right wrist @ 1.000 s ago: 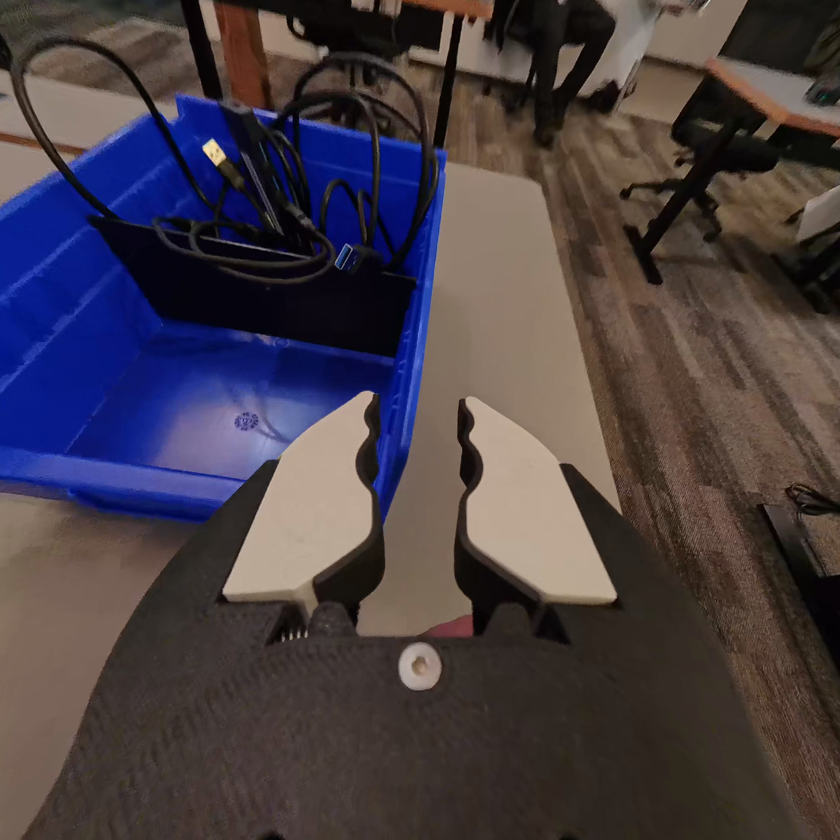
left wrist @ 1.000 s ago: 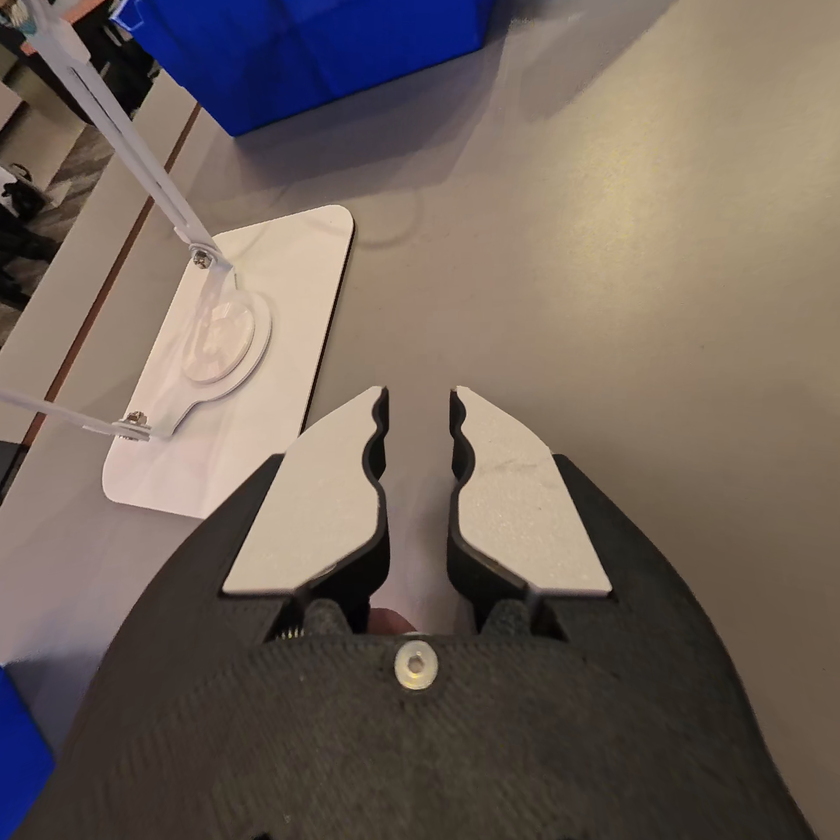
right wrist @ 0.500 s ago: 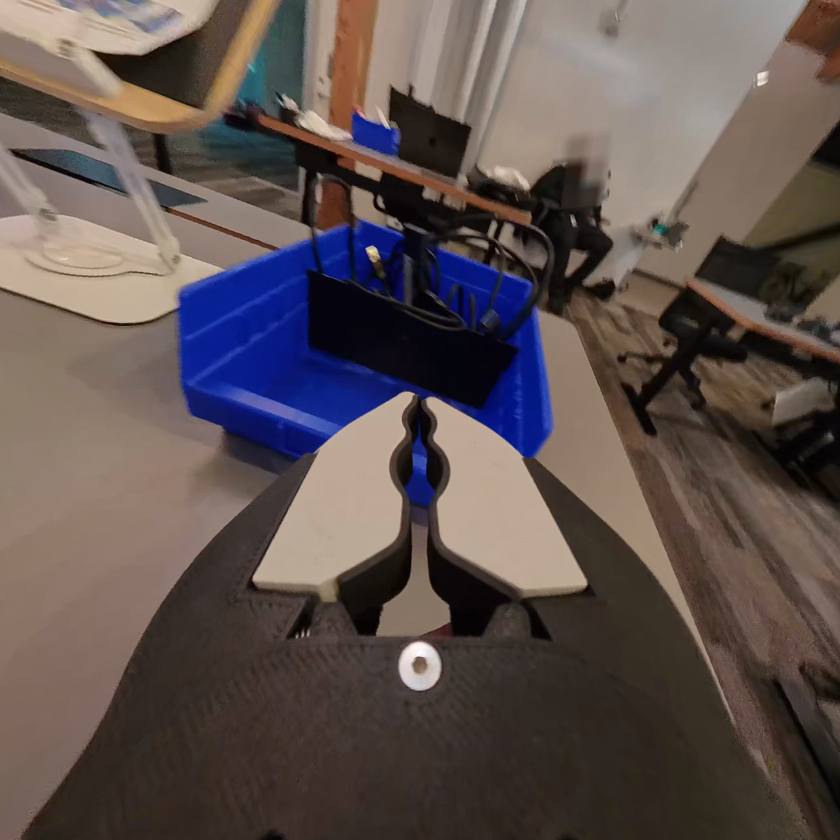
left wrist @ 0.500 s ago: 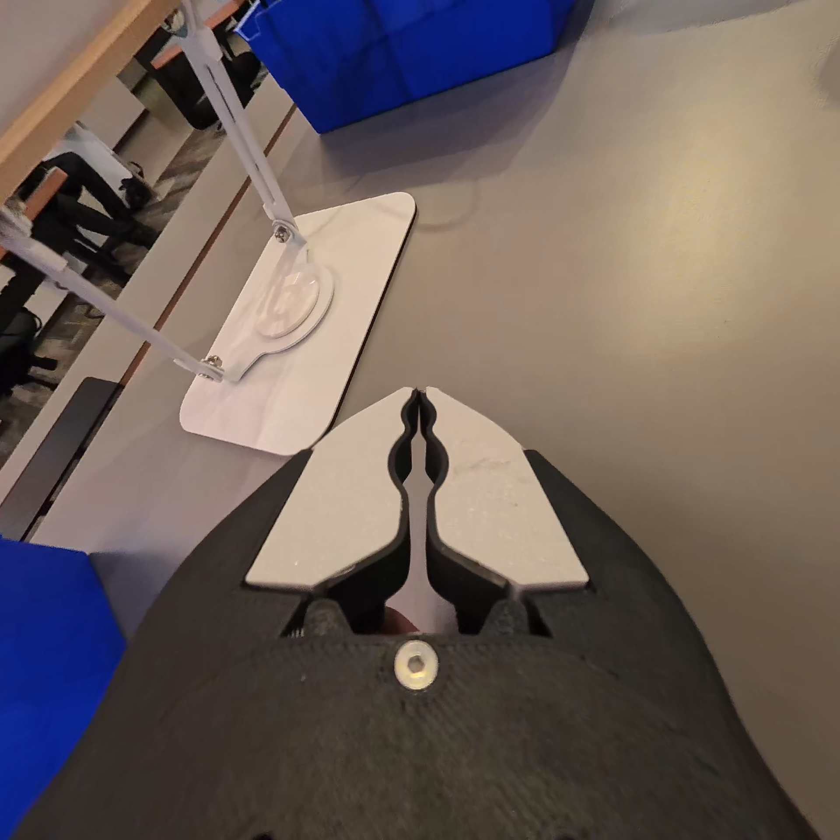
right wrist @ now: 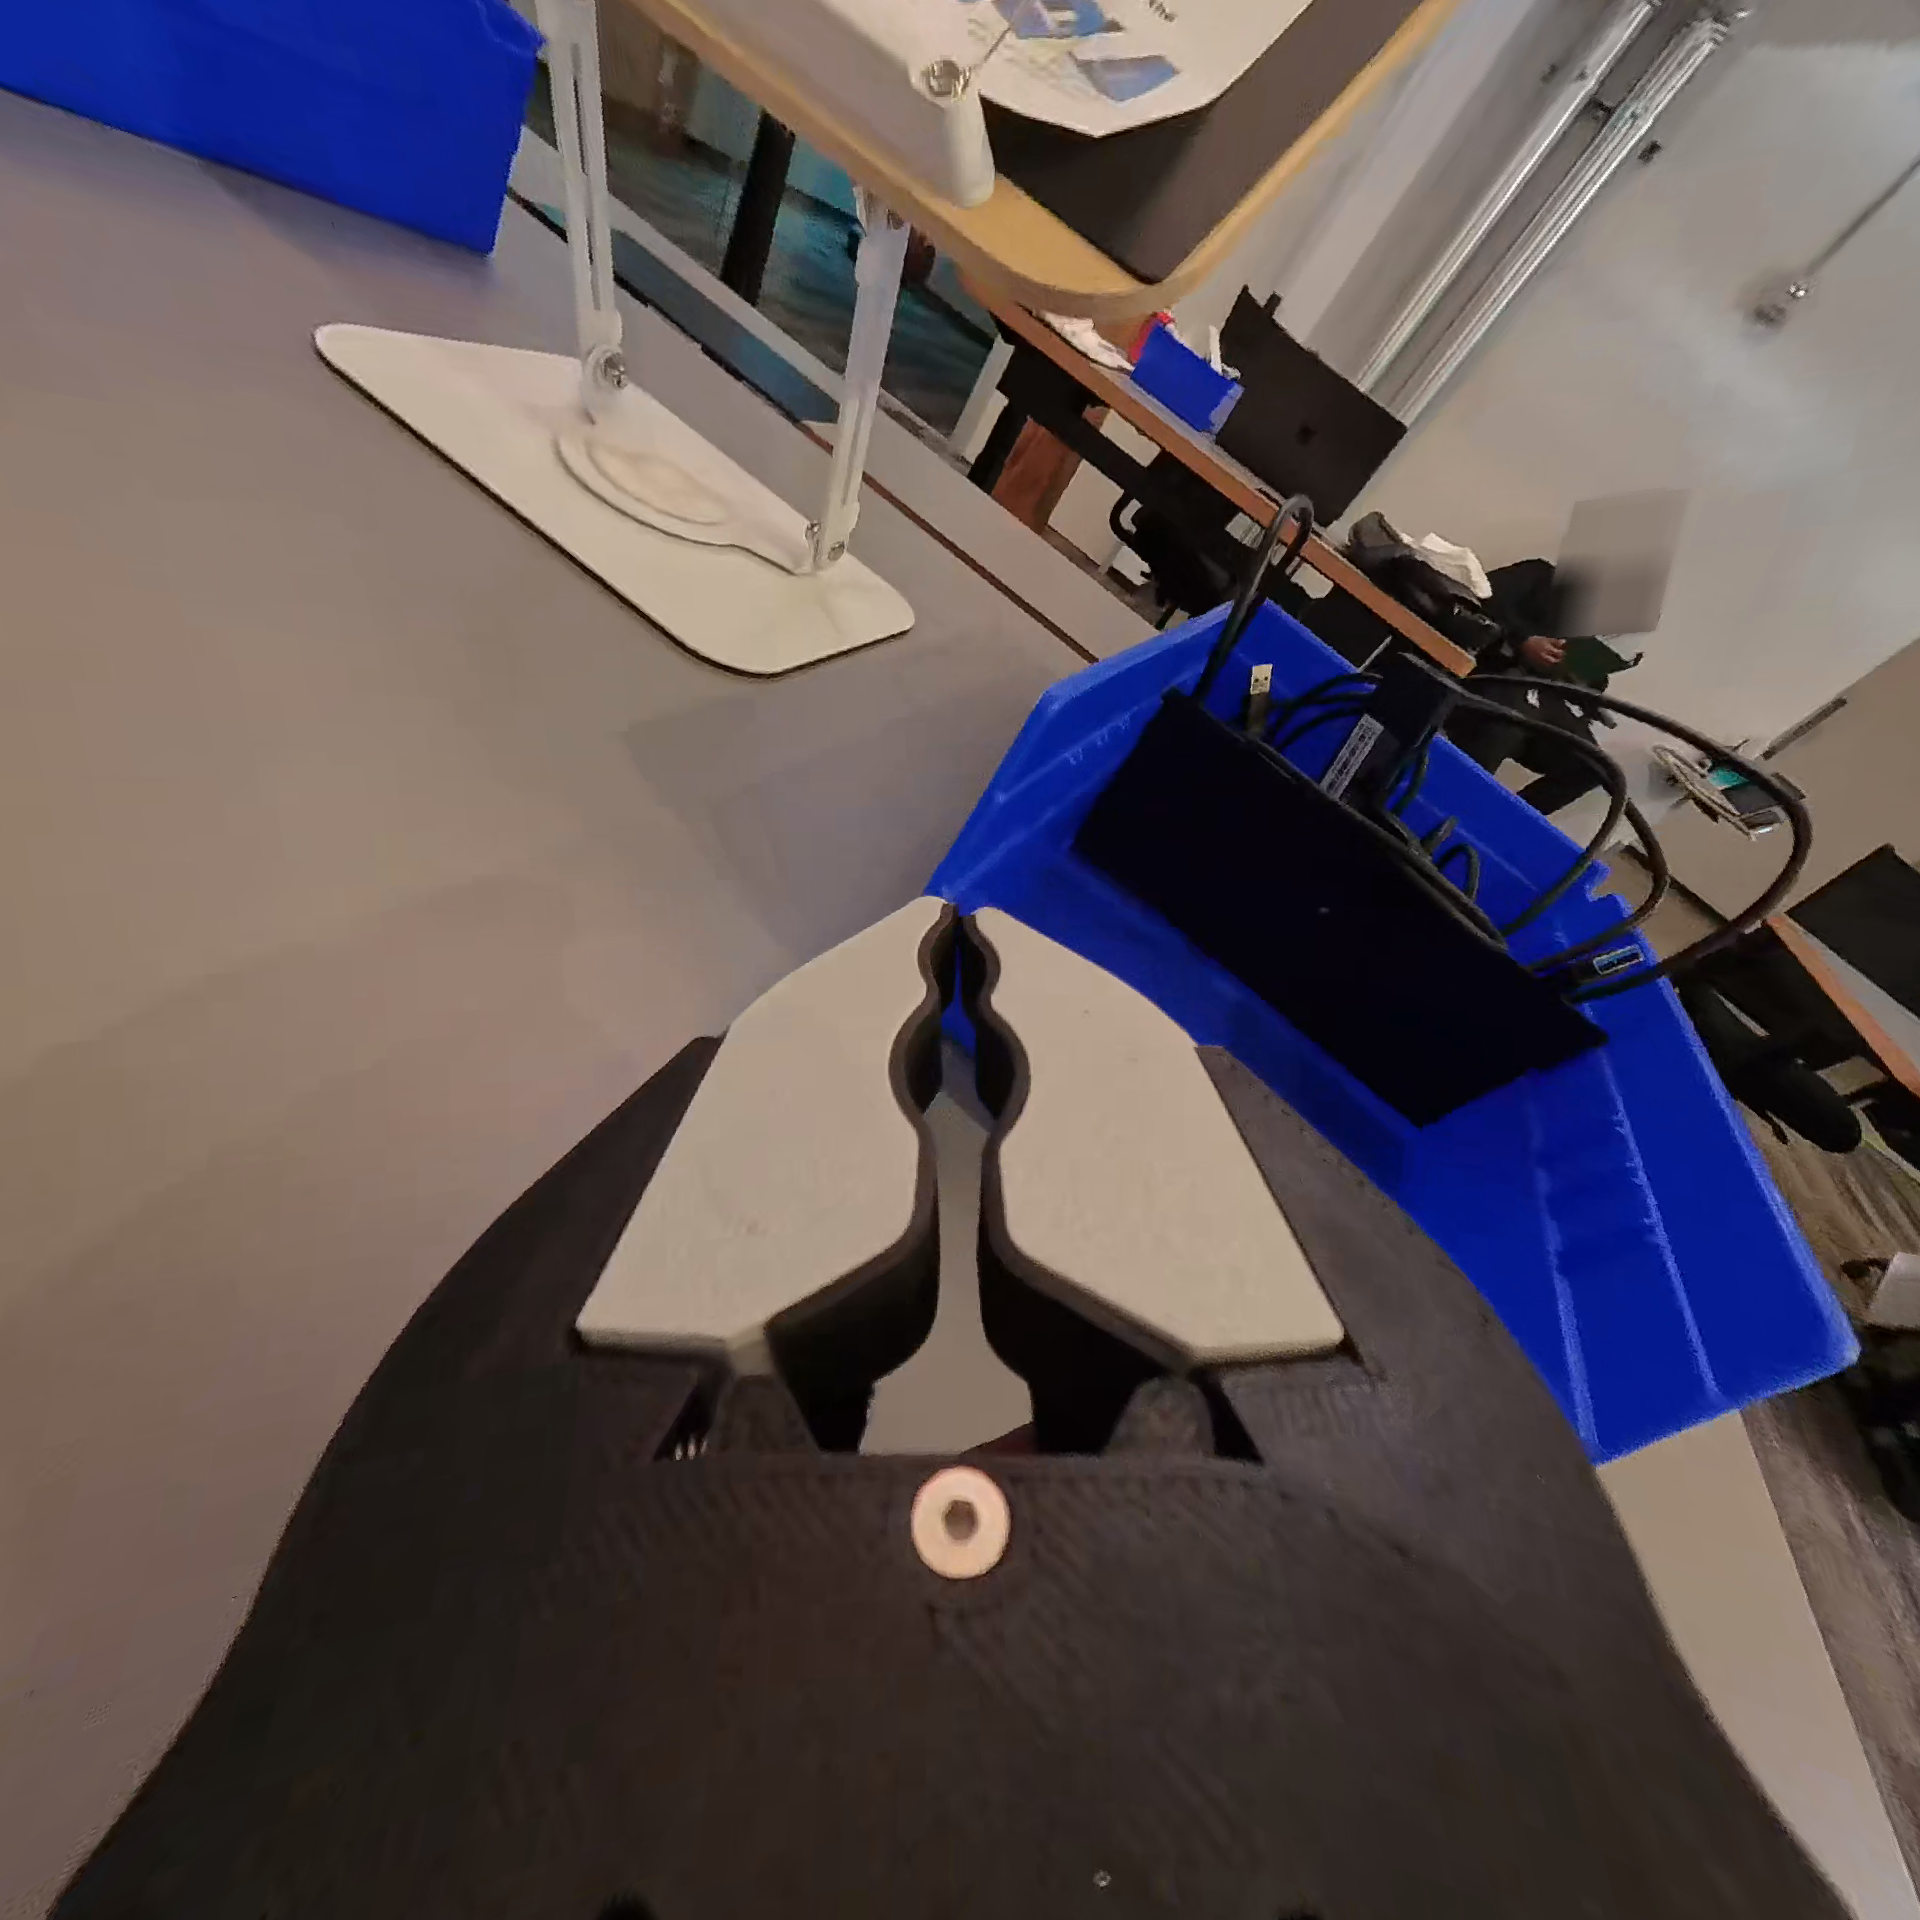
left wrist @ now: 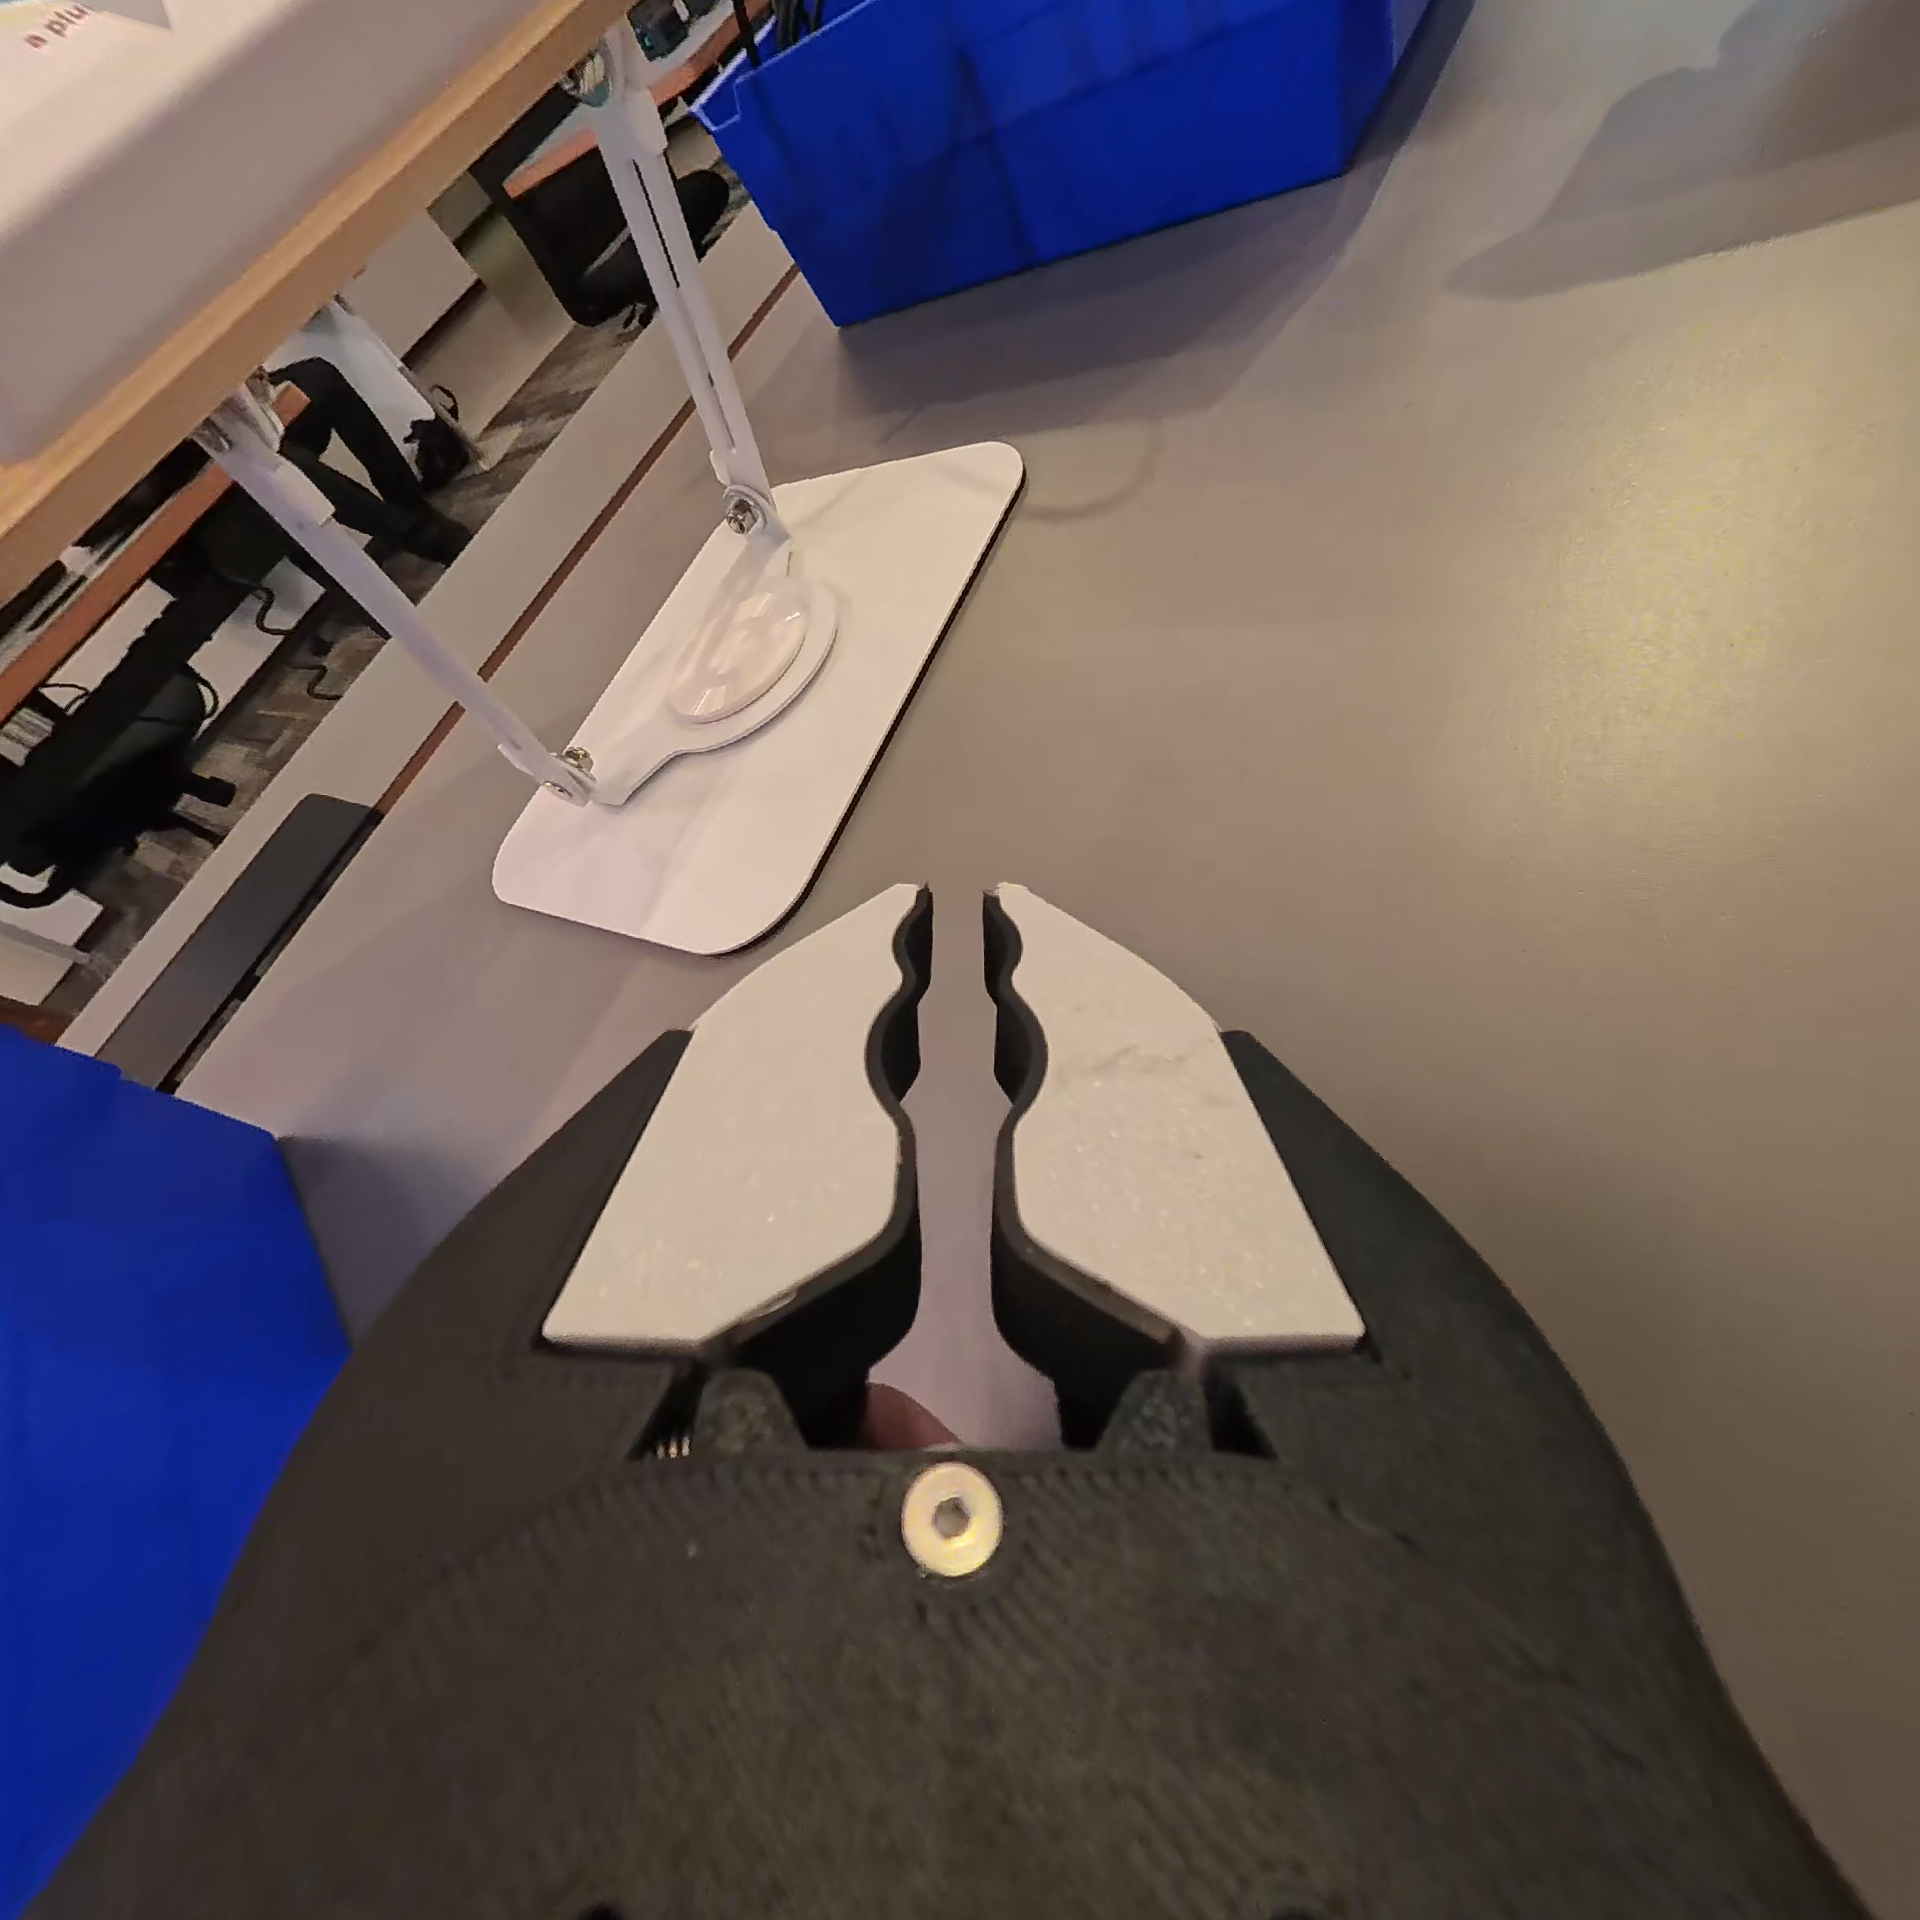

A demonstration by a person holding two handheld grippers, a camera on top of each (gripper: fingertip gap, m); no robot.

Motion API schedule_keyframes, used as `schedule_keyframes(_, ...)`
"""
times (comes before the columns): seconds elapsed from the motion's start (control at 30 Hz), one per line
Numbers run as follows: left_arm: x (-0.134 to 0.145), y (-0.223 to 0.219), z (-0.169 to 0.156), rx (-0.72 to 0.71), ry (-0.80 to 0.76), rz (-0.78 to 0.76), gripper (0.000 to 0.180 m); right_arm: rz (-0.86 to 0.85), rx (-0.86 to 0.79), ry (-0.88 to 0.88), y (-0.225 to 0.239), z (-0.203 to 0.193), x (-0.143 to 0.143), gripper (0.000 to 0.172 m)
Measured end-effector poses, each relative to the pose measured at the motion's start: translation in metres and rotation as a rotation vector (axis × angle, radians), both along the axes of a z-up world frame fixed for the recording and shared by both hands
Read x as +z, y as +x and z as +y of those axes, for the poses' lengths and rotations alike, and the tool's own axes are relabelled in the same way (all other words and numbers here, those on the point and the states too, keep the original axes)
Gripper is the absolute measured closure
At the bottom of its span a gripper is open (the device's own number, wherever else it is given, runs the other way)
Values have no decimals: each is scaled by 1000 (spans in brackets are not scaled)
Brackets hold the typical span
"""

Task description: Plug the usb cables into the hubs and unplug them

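The left gripper (left wrist: 956,891) is seen close up over the gray table (left wrist: 1455,727), and its two gray fingers (left wrist: 790,1122) are a little apart, with nothing between them but the table below. The right gripper (right wrist: 958,914) is seen close up too, and its tips are pressed together on nothing. Just past the right gripper's tips, a blue bin (right wrist: 1621,1226) is seen on the table near the table's edge. A flat black divider (right wrist: 1320,914) is stood across the inside of the bin. Behind that divider, the usb cables (right wrist: 1621,821) are kept: they are thin and black, and some are bent in big loops that rise over the bin's rim. One small silver plug (right wrist: 1260,683) is pointed up near the bin's far corner, and one blue plug (right wrist: 1617,961) is seen at the divider's right end. A dark block with a pale sticker (right wrist: 1382,732) is stuck up among the cables; it cannot be told for sure if it is a hub. Farther to the left, a white stand (right wrist: 665,520) with a flat base and two thin legs is set on the table, and a board is held up on top of it. Another blue bin (right wrist: 312,114) is seen beyond the stand.
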State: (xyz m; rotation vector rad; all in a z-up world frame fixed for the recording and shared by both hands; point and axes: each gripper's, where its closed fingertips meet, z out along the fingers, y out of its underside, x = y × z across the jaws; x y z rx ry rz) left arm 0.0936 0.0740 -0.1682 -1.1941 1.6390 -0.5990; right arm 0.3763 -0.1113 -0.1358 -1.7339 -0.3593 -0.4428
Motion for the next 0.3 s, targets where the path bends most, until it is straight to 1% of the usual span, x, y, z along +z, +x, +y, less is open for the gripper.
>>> schedule_keyframes(0.13,-2,2,-3,-6,14,13,171,16,-12,-39,6,2,-8,171)
schedule_keyframes(0.3,1,-2,-7,-8,15,-6,169,-46,-30,-81,5,5,-16,170)
